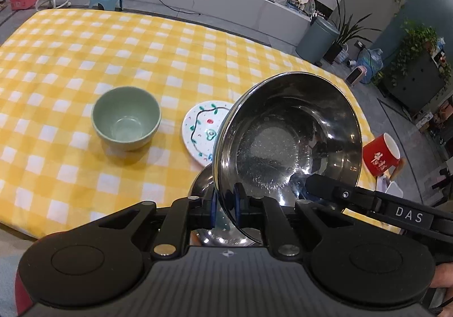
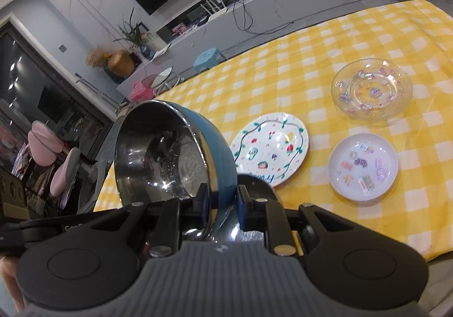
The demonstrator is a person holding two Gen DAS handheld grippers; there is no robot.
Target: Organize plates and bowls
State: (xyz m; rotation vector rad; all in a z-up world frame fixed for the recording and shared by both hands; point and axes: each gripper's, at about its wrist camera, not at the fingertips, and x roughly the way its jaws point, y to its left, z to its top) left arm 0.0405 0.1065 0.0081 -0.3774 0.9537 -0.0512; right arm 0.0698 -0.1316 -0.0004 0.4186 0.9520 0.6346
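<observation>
1. The steel bowl (image 1: 288, 138), blue on the outside, is tilted steeply on its edge at the near side of the table, its shiny inside facing the left wrist camera.
2. Your left gripper (image 1: 226, 203) is closed on the bowl's near rim, one blue pad (image 1: 239, 200) inside the wall and the other outside.
3. Your right gripper (image 2: 220, 200) is likewise clamped on this bowl's rim (image 2: 209, 198), the wall pinched between its fingers; in the left view its black arm (image 1: 368, 200) reaches in from the right.
4. A second steel bowl (image 1: 203, 183) sits right beneath the tilted one, mostly hidden; you cannot tell whether the two touch.
5. The painted plate (image 2: 270, 148), white with a green vine and fruit, lies flat on the yellow checked cloth (image 1: 85, 62) just beyond the held bowl.
6. The green bowl (image 1: 126, 118) stands upright and empty to the left of that plate, apart from it.
7. In the right wrist view a small white plate (image 2: 363, 166) with stickers lies right of the painted plate, and a clear glass plate (image 2: 371, 89) lies farther off behind it; all three are separate.
8. A red mug (image 1: 380, 157) shows past the right edge of the table, tilted in the view.
</observation>
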